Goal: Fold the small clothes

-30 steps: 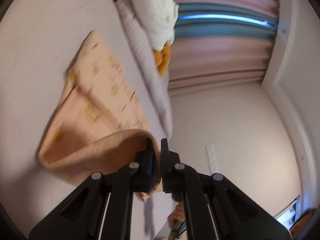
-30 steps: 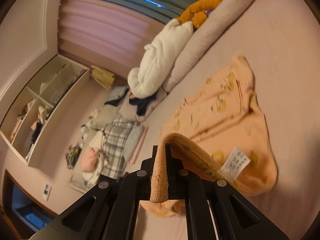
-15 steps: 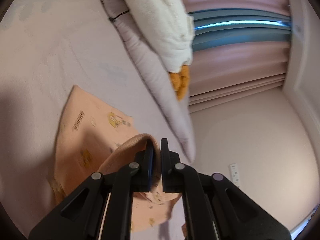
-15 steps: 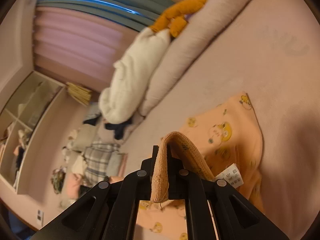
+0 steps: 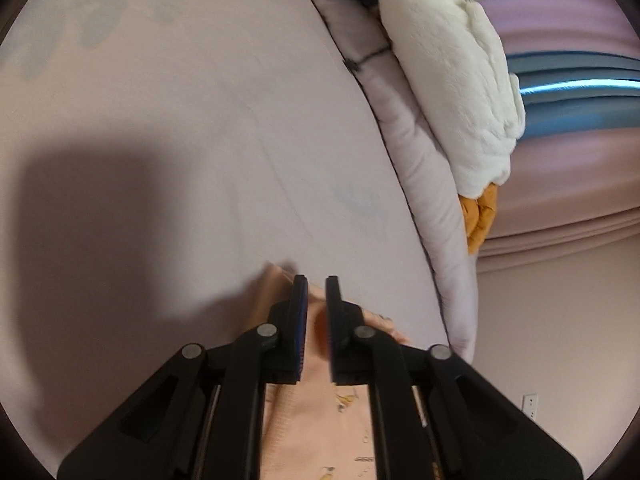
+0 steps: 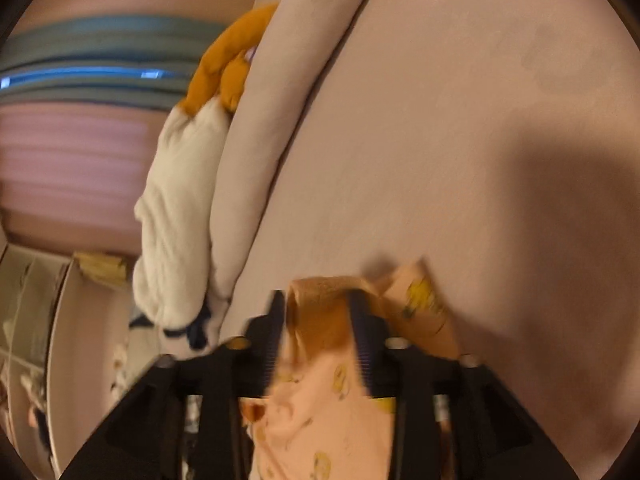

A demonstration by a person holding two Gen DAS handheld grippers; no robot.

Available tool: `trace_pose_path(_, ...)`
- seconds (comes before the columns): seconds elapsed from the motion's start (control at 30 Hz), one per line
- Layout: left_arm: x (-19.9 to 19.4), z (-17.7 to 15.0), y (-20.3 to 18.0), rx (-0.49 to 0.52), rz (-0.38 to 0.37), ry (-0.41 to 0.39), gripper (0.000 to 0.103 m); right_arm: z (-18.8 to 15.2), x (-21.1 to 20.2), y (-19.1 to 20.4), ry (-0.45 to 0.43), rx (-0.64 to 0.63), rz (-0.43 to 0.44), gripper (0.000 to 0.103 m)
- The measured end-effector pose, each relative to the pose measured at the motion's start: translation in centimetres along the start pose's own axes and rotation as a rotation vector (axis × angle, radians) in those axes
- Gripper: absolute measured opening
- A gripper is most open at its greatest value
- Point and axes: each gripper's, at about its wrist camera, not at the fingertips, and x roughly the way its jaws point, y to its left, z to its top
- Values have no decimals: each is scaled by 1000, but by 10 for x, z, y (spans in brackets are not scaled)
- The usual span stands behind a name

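Note:
A small peach garment with yellow cartoon prints (image 5: 316, 420) lies on the pale pink bed sheet (image 5: 200, 140), under both grippers. My left gripper (image 5: 316, 292) is low over its far edge, jaws slightly apart, cloth showing in the gap. My right gripper (image 6: 318, 304) has its jaws open on either side of the garment's ribbed hem (image 6: 320, 312), which stands bunched between them. The garment (image 6: 332, 420) spreads below the right gripper; its near part is hidden by the gripper bodies.
A long pale bolster (image 5: 416, 168) runs along the bed's far side, with a white plush toy with orange feet (image 5: 460, 72) on it. Pink curtains (image 5: 580, 168) lie beyond. Shelves and piled clothes (image 6: 36, 340) are at the left of the right wrist view.
Both grippers have come down to the bed with the garment's edge folded over. The right jaws have opened off the hem; the left jaws have parted slightly.

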Motion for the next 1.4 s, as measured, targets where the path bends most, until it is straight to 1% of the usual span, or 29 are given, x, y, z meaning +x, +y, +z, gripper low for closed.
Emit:
trace_pose_path(0.07,-16,1,1,42,17,-19,9,0,-12,0,-7,-36,5,40)
trace_pose_path(0.13,-25,3,-3,79,16,-18,9,-4,-24,8,-15,-129,-19,40)
trace_pose_path(0.2,-35,-2,-11,132,6,-10,9,-11,-35,18,-14,-231,-32,40)
trace_pose_path(0.3,-47,-22,-26,243,1,24,9,-29,-43,35,14,-393,-45,40)
trace_pose_path(0.33,-49,-31,-31,282,-9,42,9,-41,-47,43,28,-471,-67,40)
trace_pose_path(0.37,-48,-40,-36,317,-17,68,9,-47,-45,47,37,-513,-81,40)
trace_pose_path(0.43,-45,-54,-41,352,-32,105,9,-69,-47,52,73,-609,-94,40)
trace_pose_path(0.5,-41,-71,-42,388,-32,140,9,-81,-40,54,108,-641,-99,40)
trace_pose_path(0.57,-37,-87,-44,457,7,159,10,-95,-34,51,150,-663,-111,38)
trace_pose_path(0.6,-36,-98,-44,501,37,162,10,-103,-32,48,163,-689,-132,36)
trace_pose_path(0.67,-33,-114,-38,565,78,182,10,-113,-30,45,166,-740,-185,35)
trace_pose_path(0.73,-27,-129,-26,617,147,206,9,-124,-30,39,175,-799,-244,35)
trace_pose_path(0.77,-24,-133,-19,634,159,208,9,-128,-30,33,185,-815,-270,35)
trace_pose_path(0.8,-26,-134,-15,643,153,199,9,-131,-29,25,197,-826,-309,34)
trace_pose_path(0.83,-30,-136,-12,653,148,192,9,-133,-29,21,200,-831,-328,29)
trace_pose_path(0.9,-34,-139,-7,650,150,198,10,-136,-38,13,181,-851,-345,23)
trace_pose_path(0.97,-38,-143,0,654,160,197,9,-136,-47,9,186,-839,-344,23)
trace_pose_path(1.13,-51,-153,1,672,179,186,10,-136,-68,-1,189,-800,-339,23)
trace_pose_path(1.27,-58,-159,-1,683,204,175,11,-144,-74,3,191,-786,-343,23)
trace_pose_path(1.33,-63,-160,0,682,216,169,14,-150,-76,5,194,-790,-342,23)
trace_pose_path(1.4,-68,-160,0,678,211,168,19,-155,-81,9,190,-802,-319,23)
